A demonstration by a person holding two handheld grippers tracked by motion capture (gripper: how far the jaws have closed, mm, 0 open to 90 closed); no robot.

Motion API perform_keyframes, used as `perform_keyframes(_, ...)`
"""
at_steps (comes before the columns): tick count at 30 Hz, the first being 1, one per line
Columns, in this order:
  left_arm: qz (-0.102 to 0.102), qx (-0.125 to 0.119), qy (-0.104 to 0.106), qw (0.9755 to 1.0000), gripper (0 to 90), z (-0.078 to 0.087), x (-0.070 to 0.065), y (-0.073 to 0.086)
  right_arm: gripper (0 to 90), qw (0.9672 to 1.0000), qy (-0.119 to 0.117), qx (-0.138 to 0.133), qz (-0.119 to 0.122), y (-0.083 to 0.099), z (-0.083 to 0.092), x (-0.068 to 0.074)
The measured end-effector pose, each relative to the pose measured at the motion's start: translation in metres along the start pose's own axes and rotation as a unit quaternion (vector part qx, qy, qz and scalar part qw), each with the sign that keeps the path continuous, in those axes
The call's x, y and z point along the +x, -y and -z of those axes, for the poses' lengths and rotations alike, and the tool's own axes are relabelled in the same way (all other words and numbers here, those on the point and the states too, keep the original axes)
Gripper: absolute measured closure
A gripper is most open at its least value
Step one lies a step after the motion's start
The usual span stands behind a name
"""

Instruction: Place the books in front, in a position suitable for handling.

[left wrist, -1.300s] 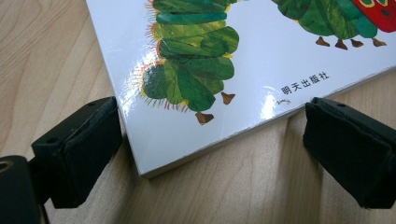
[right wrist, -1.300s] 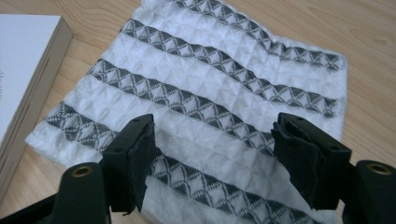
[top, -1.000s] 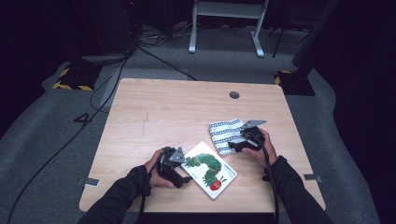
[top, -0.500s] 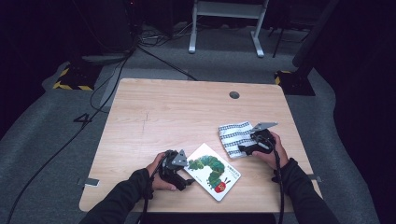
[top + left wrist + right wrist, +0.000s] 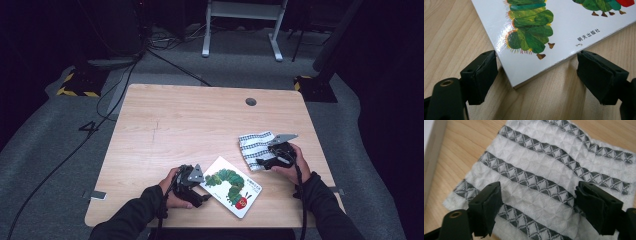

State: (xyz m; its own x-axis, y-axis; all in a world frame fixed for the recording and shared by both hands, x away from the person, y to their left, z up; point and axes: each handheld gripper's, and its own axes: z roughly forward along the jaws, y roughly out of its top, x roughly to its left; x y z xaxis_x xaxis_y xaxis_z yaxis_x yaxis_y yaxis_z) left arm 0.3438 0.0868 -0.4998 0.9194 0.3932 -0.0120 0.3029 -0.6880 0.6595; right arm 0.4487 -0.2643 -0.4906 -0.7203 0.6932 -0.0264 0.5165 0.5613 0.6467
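Black foam pads on the left gripper (image 5: 536, 75) stood apart, one finger (image 5: 480, 76) just beside the near corner of the picture book (image 5: 554, 32) and the other finger (image 5: 599, 75) beside its lower edge, so the corner sat between them without either pad pressing on it. Those fingers had just been closing, yet a gap showed on both sides. The book lay flat on the tabletop (image 5: 200, 125), caterpillar cover up, near the front edge between the two hands.

The right gripper (image 5: 541, 202) had its fingers spread wide over the striped waffle cloth (image 5: 554, 170), pads resting above the weave and not pinching any fold; they too had just begun to close a little. In the high view the cloth (image 5: 254, 146) lay right of the book (image 5: 231, 186), just apart from it, with the right gripper (image 5: 262, 162) at its near edge.

Judging by this, the step in hand was taking hold: the left gripper (image 5: 200, 196) lining up on the book's corner, the right on the cloth. The next move would call for the left fingers to close on the thin corner without sliding off the glossy cover, and the right to gather enough fabric to grip.

Compared with a second ago, the right hand and the cloth had shifted rightward, away from the book, while the left hand had barely moved.
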Motion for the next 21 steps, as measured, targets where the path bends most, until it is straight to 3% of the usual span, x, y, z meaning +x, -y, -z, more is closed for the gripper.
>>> perform_keyframes(2,0.004,0.002,-0.004,1.0000,17.5,0.000,-0.002,0.000,22.9,0.9998,-0.009,0.008,-0.019,0.002,0.002,-0.004)
perform_keyframes(9,0.017,0.003,-0.016,0.9997,17.7,-0.003,-0.013,-0.004,23.2,0.9991,0.013,0.013,-0.039,0.026,0.023,-0.015)
perform_keyframes(12,0.025,-0.003,-0.030,0.9992,17.5,-0.006,-0.018,-0.007,23.1,0.9981,0.028,0.011,-0.054,0.037,0.032,-0.025)
perform_keyframes(14,0.020,-0.005,-0.042,0.9989,17.5,-0.009,-0.021,-0.010,23.1,0.9970,0.038,0.007,-0.066,0.044,0.037,-0.030)
perform_keyframes(17,0.043,-0.012,-0.046,0.9979,17.4,-0.016,-0.023,-0.015,23.3,0.9968,0.040,-0.005,-0.069,0.053,0.042,-0.032)
perform_keyframes(21,0.056,-0.020,-0.054,0.9968,17.4,-0.025,-0.024,-0.023,23.2,0.9968,0.041,-0.006,-0.068,0.056,0.044,-0.032)
